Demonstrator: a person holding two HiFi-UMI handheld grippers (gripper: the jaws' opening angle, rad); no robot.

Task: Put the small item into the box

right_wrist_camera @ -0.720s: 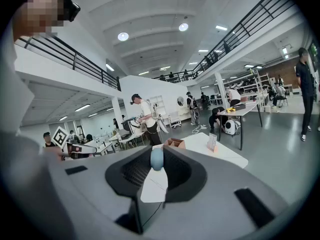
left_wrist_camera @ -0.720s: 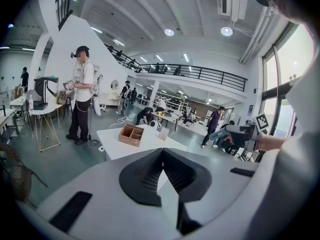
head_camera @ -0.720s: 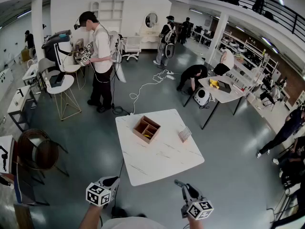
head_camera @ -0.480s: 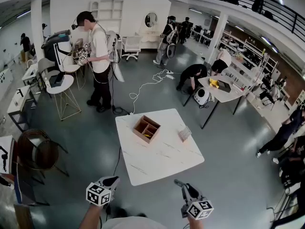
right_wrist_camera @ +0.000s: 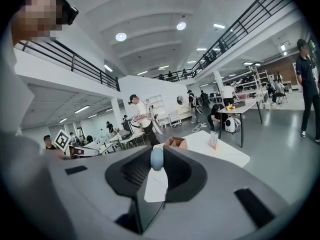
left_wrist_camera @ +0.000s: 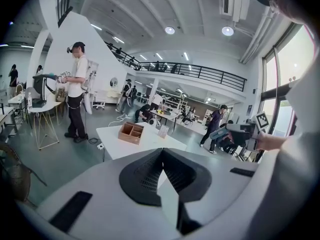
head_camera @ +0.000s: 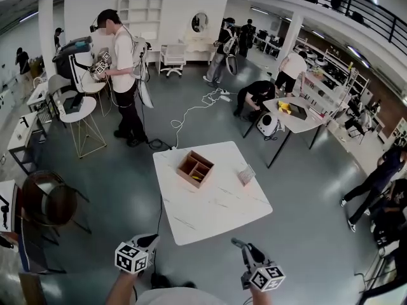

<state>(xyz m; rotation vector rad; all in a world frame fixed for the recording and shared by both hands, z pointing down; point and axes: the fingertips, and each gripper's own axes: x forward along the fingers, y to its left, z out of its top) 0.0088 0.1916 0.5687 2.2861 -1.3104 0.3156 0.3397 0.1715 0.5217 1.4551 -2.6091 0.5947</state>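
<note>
Item [right_wrist_camera: 157, 159]: small, blue-grey, oval. I found it pinched at the very tips of the right gripper [head_camera: 236, 242]. In the right gripper view its long axis stood upright, one rounded end up, crosswise to the jaws' reach. It was off the table [head_camera: 216, 218] and well apart from the box [head_camera: 195, 169].

Right gripper: jaws closed on the item, both pads touching its sides. It was held low at the near right, short of the table's near edge, over the floor [head_camera: 305, 196]. Its nose pointed far and slightly left, toward the table.

Left gripper [head_camera: 151, 239]: jaws closed tip to tip, with nothing between them. It was held low at the near left, level with the right one and well apart from it. It pointed far and slightly right. A bare forearm [head_camera: 121, 286] ran from it to the near edge.

Box: wooden, open-topped, divided into compartments. It sat on the far left part of the table, askew to the table's edges. A yellow thing [head_camera: 198, 179] lay in a near compartment; I could not tell what it was.

Card stand [head_camera: 246, 175]: upright on the table, right of the box, near the right edge.
</note>
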